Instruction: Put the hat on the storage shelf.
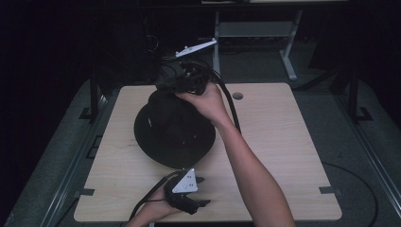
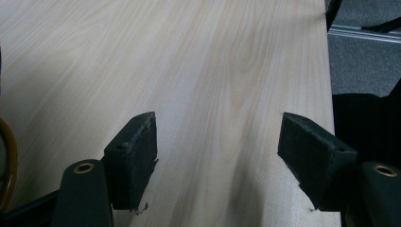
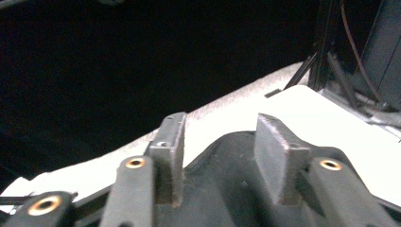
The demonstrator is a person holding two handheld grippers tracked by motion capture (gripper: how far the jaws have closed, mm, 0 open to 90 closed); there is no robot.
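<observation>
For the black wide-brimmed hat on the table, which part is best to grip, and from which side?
Probably the crown top of the black wide-brimmed hat, from above. The brim lies flat on the light wooden table, leaving no edge to get under, while the crown stands raised. The right claw is open over that crown.

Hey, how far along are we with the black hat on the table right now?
Done: the hat sits brim-down on the table. In hand: the right gripper is over the crown at the hat's far side, its jaws apart with the crown between them and no pad pressing it, so it looks let go. The left gripper is open over bare wood near the front edge. Left: probably just drawing the right hand back.
</observation>
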